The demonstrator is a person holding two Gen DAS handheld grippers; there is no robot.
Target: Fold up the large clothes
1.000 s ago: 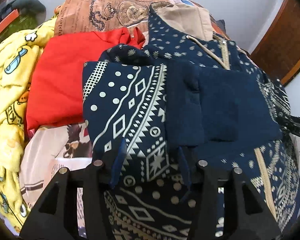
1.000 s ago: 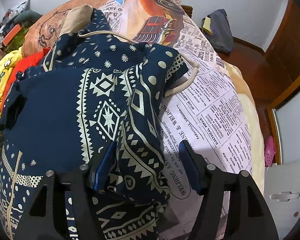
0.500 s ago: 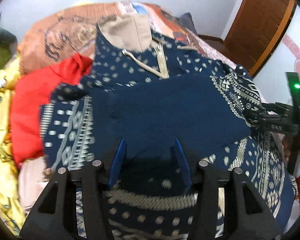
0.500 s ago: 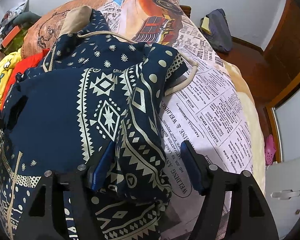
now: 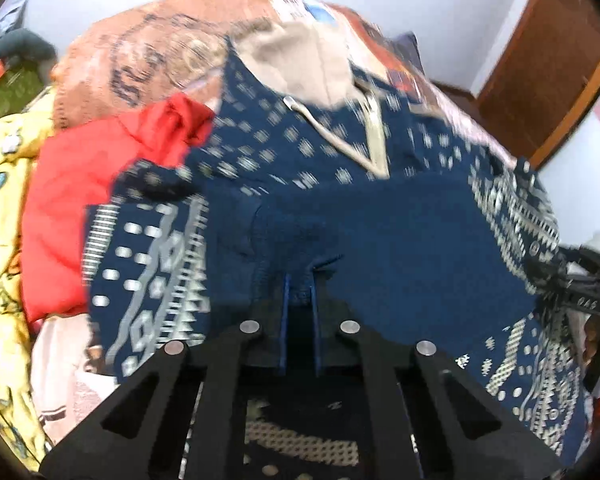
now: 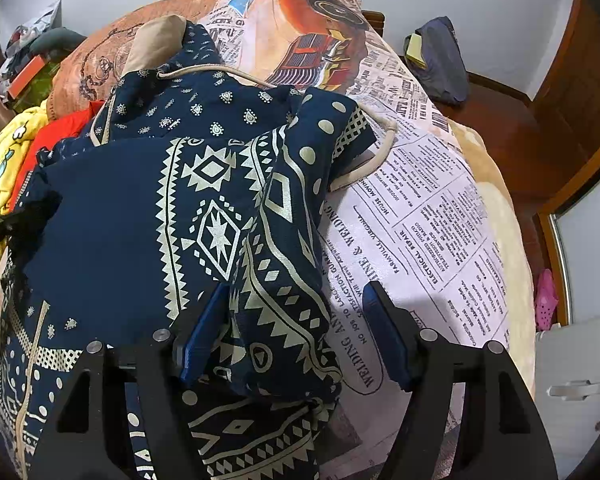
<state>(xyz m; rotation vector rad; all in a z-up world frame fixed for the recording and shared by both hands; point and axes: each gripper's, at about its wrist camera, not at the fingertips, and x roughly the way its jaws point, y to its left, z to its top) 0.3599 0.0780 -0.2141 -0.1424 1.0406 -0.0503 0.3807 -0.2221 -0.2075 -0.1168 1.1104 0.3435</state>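
A navy hoodie with cream tribal print (image 5: 400,240) (image 6: 140,220) lies spread on the bed, its beige-lined hood (image 5: 296,64) at the far end and both sleeves folded in over the body. My left gripper (image 5: 299,276) is shut on a fold of the plain navy sleeve fabric near the hoodie's middle. My right gripper (image 6: 296,312) is open, its blue fingers (image 6: 204,328) straddling the folded right sleeve (image 6: 284,240) at the hoodie's right edge. The right gripper also shows at the right edge of the left wrist view (image 5: 572,280).
A red garment (image 5: 84,208) and a yellow cartoon blanket (image 5: 0,240) lie left of the hoodie. The newspaper-print bedspread (image 6: 420,220) shows on the right. A dark bag (image 6: 440,60) sits on the floor beyond, near a wooden door (image 5: 540,72).
My left gripper swung right from the patterned sleeve to the hoodie's middle and closed on the navy fabric. The right gripper stayed put, open over the sleeve.
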